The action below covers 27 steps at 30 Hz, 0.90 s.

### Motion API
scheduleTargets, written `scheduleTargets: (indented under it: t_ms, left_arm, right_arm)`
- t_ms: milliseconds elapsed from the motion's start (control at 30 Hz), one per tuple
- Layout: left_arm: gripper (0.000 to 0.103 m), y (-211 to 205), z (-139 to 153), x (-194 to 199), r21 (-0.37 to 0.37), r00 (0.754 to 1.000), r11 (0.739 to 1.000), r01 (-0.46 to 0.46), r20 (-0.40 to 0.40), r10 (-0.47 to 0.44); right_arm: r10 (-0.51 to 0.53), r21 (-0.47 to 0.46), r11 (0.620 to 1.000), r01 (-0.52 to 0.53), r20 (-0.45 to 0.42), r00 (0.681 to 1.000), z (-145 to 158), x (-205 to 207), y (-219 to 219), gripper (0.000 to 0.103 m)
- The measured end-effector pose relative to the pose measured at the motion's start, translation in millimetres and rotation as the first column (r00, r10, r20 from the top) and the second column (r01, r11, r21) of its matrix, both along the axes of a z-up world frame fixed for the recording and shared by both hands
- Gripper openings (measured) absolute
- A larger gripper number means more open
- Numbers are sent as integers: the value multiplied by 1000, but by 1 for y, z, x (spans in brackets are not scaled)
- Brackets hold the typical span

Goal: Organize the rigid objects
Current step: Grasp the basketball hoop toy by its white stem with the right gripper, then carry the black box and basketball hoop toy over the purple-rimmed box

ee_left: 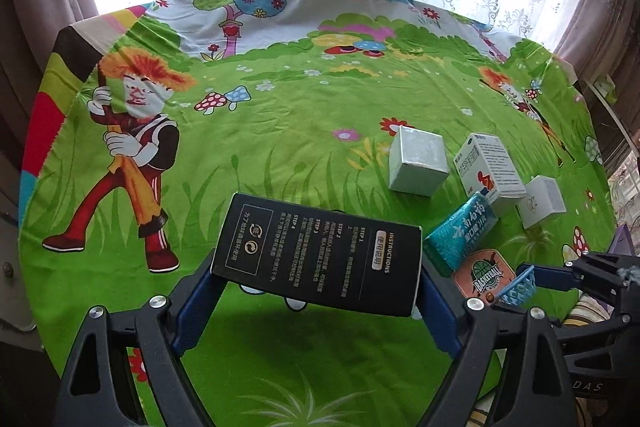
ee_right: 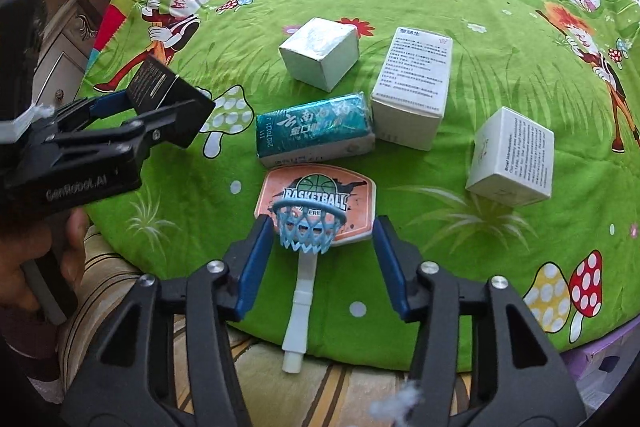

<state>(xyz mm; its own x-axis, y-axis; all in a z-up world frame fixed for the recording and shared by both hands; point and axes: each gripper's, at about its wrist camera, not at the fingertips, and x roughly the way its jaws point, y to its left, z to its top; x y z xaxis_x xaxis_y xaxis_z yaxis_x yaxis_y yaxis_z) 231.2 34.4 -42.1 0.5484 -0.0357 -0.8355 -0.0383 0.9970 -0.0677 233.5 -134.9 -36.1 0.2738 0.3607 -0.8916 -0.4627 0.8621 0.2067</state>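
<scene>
Black box (ee_left: 316,261) pinched by the left gripper (ee_left: 320,287)
Toy hoop (ee_right: 316,203) is flanked untouched by the right gripper (ee_right: 318,241), fingers spread; teal box (ee_right: 314,131) is seen at 12 o'clock of it

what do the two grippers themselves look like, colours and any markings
Both are black plastic frames with silver screw heads and blue fingers. The left gripper carries white "GenRobot.AI" lettering on its side; the right gripper shows "DAS" lettering in the left wrist view.
</scene>
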Motion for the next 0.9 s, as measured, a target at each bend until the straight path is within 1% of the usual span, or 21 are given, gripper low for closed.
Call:
scheduleTargets:
  t_ms: [67,133,200,500,667,800,867,900]
  left_arm:
    - [89,-1,5,-3,-5,1000,1000,-8,18,8]
    - [89,-1,11,-4,-6,999,1000,-16,40,16]
    - [89,-1,16,-5,-14,998,1000,-21,56,21]
    - [89,-9,22,-13,-15,997,1000,-16,71,17]
    - [89,-10,23,-14,-22,997,1000,-14,73,15]
    - [89,-10,22,-14,-27,997,1000,-14,70,16]
    - [89,-10,22,-14,-27,998,1000,-12,69,14]
    - [89,-10,22,-14,-27,998,1000,-10,69,12]
  right_arm:
    - [6,0,1000,-6,5,1000,0,-2,0,49]
    - [12,20,1000,-12,-1,1000,0,-2,-2,33]
    - [8,34,999,-8,4,1000,2,-3,-5,28]
    - [3,86,996,-6,40,999,13,-13,-15,27]
    - [-2,77,997,-1,36,999,13,-13,-14,27]
    - [-1,76,997,-3,53,999,17,-17,-14,27]
    - [10,63,998,-14,59,998,17,-18,-11,36]
    - [15,55,998,-18,64,998,17,-19,-10,47]
